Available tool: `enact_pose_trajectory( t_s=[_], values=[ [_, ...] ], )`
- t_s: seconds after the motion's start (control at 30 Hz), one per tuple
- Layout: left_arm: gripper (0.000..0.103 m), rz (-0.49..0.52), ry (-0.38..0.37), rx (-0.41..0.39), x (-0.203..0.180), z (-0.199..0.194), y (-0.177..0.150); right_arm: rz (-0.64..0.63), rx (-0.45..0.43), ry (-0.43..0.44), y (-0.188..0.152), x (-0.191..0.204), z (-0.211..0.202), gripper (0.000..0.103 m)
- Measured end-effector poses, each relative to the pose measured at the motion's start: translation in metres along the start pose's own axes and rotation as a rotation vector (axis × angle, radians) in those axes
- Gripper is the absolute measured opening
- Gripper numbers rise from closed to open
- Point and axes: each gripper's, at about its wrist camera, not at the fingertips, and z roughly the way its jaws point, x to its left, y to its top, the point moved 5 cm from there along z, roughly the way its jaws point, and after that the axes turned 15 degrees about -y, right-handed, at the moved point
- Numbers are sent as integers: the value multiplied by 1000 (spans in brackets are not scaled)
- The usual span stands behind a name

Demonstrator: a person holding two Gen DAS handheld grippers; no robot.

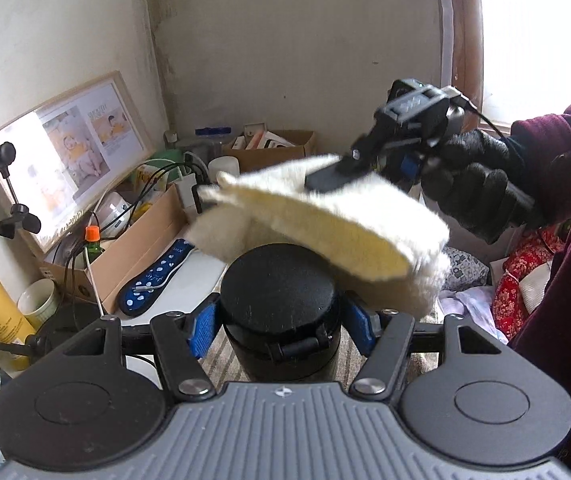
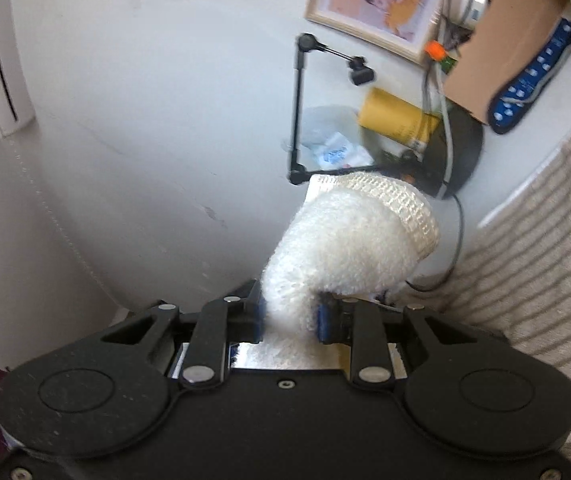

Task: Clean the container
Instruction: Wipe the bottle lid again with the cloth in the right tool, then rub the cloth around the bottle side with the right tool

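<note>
Black lidded container (image 1: 280,312) upright, clamped between the blue pads (image 1: 201,330) of the left gripper (image 1: 281,326), closed on its sides just under the lid. White fluffy cloth (image 1: 325,224) with a yellow face hovering over the lid, motion-blurred, contact impossible to judge. Pinched tight in the right gripper (image 2: 289,316), gripped by a black-gloved hand (image 1: 473,184). Striped mat (image 2: 545,260) beneath; cardboard box (image 1: 141,248) and framed picture (image 1: 65,152) behind

Black container (image 1: 281,292), white-and-yellow cloth (image 1: 325,224), maroon sleeve (image 1: 557,148)
</note>
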Motion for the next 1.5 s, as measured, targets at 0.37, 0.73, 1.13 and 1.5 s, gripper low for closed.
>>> enact_pose_trajectory(
  t_s=[0.37,0.73,1.13,1.5],
  values=[
    [64,-14,2,-11,3,-4,-3,-4,92,-137,-11,-31,29,24],
    [64,-32,16,-10,0,-6,-2,11,151,-233,-14,-65,47,24],
    [64,-68,40,-2,-1,-4,-3,9,207,-334,-20,-94,62,24],
    [64,-68,105,64,-14,7,9,-20,219,-450,-27,-118,73,24]
  ],
)
